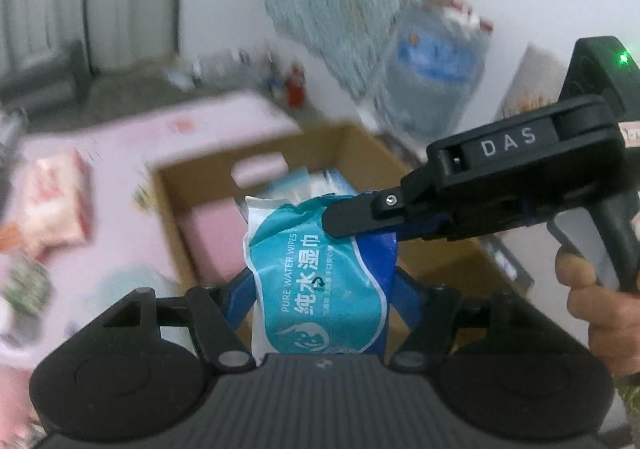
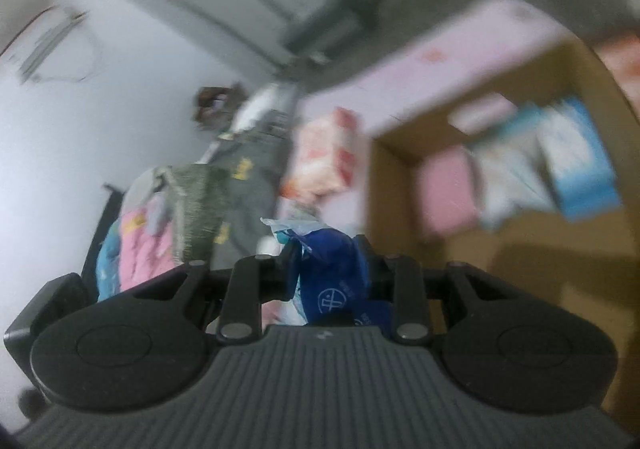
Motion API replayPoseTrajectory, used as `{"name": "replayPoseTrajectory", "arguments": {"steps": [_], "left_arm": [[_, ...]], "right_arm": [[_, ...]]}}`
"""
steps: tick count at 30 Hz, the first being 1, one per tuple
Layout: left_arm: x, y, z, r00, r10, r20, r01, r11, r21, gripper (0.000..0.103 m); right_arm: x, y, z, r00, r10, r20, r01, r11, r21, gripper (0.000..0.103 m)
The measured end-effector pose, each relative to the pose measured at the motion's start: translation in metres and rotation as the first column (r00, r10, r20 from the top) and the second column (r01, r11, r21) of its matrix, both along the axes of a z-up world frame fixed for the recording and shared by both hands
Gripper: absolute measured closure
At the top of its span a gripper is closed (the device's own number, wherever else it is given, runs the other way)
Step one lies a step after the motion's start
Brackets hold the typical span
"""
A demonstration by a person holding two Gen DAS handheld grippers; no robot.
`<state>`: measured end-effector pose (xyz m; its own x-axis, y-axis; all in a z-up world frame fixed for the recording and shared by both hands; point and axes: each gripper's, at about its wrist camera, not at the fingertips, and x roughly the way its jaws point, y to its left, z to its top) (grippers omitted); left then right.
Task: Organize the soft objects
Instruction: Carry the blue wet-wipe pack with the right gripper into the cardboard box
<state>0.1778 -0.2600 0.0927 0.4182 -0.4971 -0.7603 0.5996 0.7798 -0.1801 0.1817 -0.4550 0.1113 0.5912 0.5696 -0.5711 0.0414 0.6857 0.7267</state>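
A blue and teal pack of wet wipes [image 1: 320, 289] hangs above an open cardboard box [image 1: 362, 141]. My left gripper [image 1: 322, 249] is shut on the pack's near end, a blue finger on each side. My right gripper [image 1: 344, 227] comes in from the right and pinches the pack's far upper corner. In the right wrist view that gripper [image 2: 328, 249] is shut on the crumpled blue wrapper [image 2: 334, 277], with the box [image 2: 390, 185] to its right. Light blue packs [image 2: 576, 165] lie inside the box.
A pink tissue pack [image 1: 56, 205] lies on the pink surface [image 1: 152, 133] left of the box. Piled clothes [image 2: 200, 189] sit at the far left in the right wrist view. A hand [image 1: 592, 305] holds the right gripper's handle. A water jug [image 1: 432, 69] stands behind the box.
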Motion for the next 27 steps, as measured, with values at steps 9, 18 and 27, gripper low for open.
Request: {"name": "replayPoseTrajectory", "arguments": {"steps": [9, 18, 27], "left_arm": [[0.032, -0.012, -0.066, 0.986, 0.050, -0.158, -0.037, 0.996, 0.084, 0.028], [0.001, 0.022, -0.027, 0.999, 0.026, -0.034, -0.026, 1.000, -0.004, 0.016], [-0.025, 0.088, -0.009, 0.992, 0.122, 0.038, -0.118, 0.989, -0.089, 0.011]], "right_arm": [[0.025, -0.037, -0.130, 0.958, 0.016, -0.286, 0.020, 0.992, 0.122, 0.074], [0.053, -0.040, -0.175, 0.941, -0.031, -0.336, 0.045, 0.998, 0.032, 0.072], [0.037, -0.018, -0.163, 0.916, 0.050, -0.399, -0.095, 0.991, -0.095, 0.061]]}}
